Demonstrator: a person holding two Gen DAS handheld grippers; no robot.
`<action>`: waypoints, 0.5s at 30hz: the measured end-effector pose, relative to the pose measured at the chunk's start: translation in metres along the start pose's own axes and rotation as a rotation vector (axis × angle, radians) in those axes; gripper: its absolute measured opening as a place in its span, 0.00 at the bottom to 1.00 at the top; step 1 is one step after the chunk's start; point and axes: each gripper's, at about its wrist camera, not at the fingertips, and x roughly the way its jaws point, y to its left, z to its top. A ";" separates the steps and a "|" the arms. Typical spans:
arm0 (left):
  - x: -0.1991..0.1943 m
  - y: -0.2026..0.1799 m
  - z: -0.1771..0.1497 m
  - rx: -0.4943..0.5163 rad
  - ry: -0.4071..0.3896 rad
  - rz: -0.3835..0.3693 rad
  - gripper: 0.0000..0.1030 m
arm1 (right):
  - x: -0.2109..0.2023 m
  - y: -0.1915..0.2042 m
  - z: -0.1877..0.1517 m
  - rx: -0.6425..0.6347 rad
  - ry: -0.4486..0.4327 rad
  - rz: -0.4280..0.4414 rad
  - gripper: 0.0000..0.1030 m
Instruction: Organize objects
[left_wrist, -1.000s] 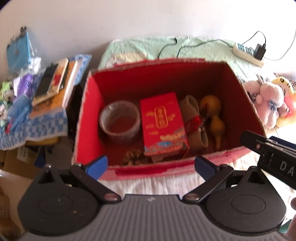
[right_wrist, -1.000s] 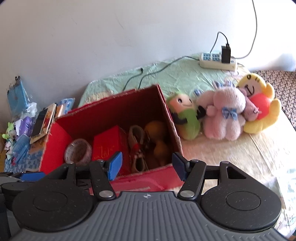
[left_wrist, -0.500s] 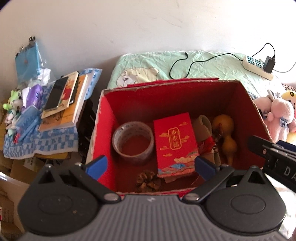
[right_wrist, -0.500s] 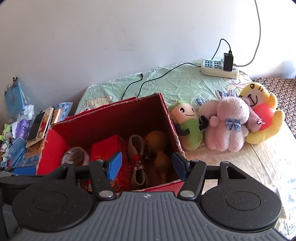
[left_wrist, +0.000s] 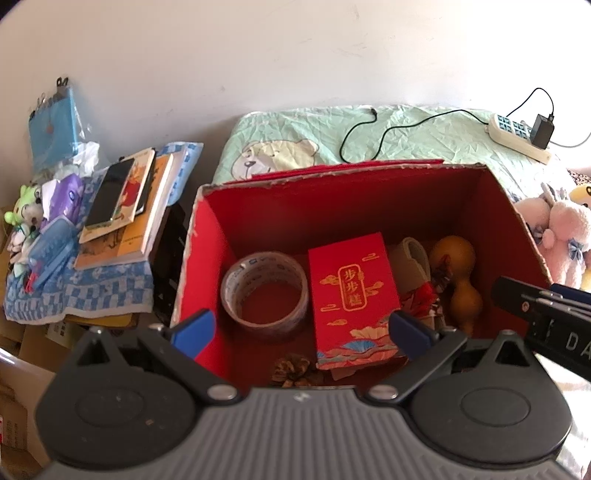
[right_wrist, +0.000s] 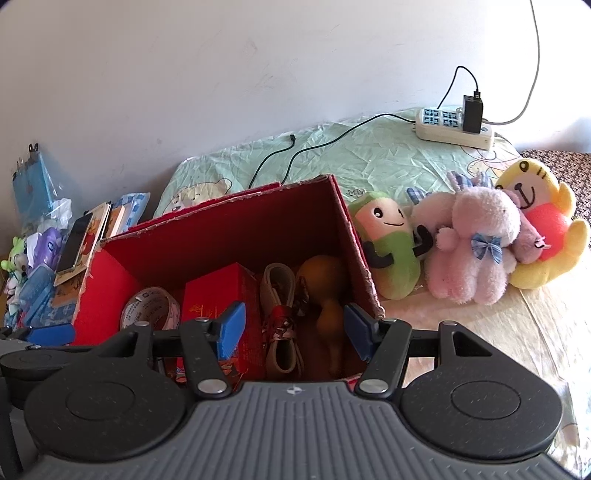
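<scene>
A: Hovering both tongs over the red box (left_wrist: 207, 236), left tongs (left_wrist: 301, 330) and right tongs (right_wrist: 291, 332) spread, nothing held.

B: Next target?

A: Probably the pink plush (right_wrist: 476, 243), on the bed well right of the right tongs, leaning on the yellow plush (right_wrist: 543, 229).

B: Handling?

A: Looks light, soft, squashy. Pinch the body midsection, not the bow.

A white power strip (right_wrist: 455, 127) (a black charger (right_wrist: 472, 113) plugged in) lies upper right on the green bear-print sheet (right_wrist: 369, 155), against a white wall (right_wrist: 258, 66).
</scene>
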 end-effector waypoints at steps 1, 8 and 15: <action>0.002 0.000 0.000 0.001 0.000 0.004 0.98 | 0.002 0.001 0.001 -0.005 0.003 0.003 0.61; 0.013 0.003 0.003 -0.006 0.009 0.015 0.98 | 0.016 0.000 0.004 -0.006 0.029 0.005 0.61; 0.024 0.003 0.004 -0.009 0.030 0.026 0.98 | 0.024 0.000 0.004 -0.015 0.050 0.014 0.61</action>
